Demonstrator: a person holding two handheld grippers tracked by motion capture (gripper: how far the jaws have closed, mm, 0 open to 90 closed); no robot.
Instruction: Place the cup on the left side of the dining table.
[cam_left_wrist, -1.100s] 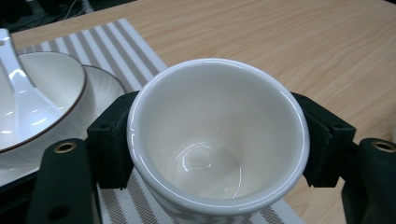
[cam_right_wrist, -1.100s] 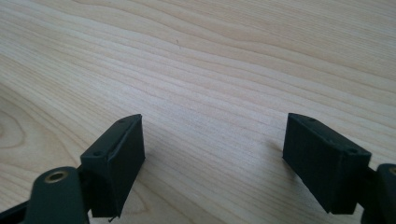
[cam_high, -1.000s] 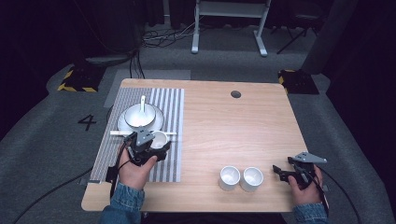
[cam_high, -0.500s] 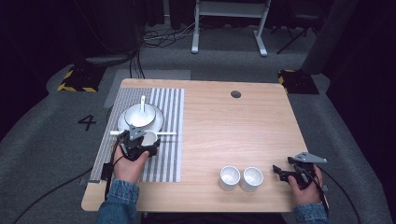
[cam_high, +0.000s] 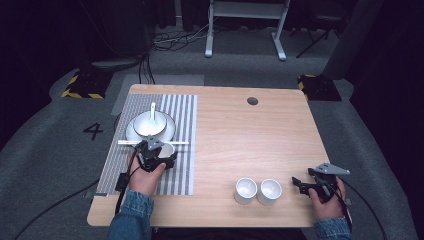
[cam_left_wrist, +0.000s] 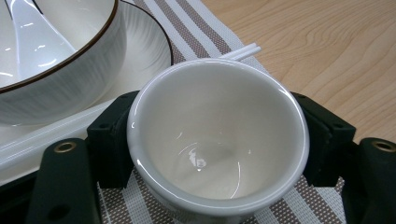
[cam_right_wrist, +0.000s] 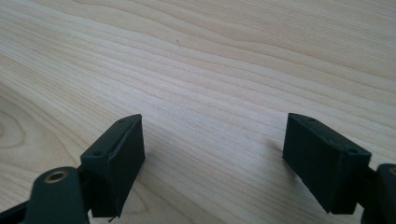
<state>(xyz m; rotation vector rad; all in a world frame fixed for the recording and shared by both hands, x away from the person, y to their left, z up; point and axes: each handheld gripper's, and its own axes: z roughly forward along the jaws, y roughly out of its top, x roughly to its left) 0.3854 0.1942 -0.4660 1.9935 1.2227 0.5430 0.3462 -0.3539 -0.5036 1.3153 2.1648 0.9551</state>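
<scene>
- Left gripper view shows your left gripper (cam_left_wrist: 217, 154) closed round a small white cup (cam_left_wrist: 218, 140), one black jaw pressed on each side of its wall, so the cup sits squarely between your jaws.
- A second ago that gripper was a little farther right and forward on the striped placemat (cam_high: 182, 110); it has since slid left and back towards you with the cup, and it now sits just in front of the plate (cam_high: 131, 132) and the bowl (cam_left_wrist: 56, 42), with the white chopsticks (cam_left_wrist: 240, 51) lying just beyond the cup.
- To judge by that shift, the cup is being settled into its place on the mat, and the release is what remains.
- Whether the cup's base is touching the mat or just off it, you cannot tell from these pictures.
- The cup stands upright, mouth up and empty; being round, it has no long axis across the table, only its vertical one.
- Your right gripper (cam_right_wrist: 212, 158) has stayed put, jaws wide apart over bare wood and gripping nothing.
- Just to its left in the high view, two more white cups (cam_high: 257, 190) stand side by side.
</scene>
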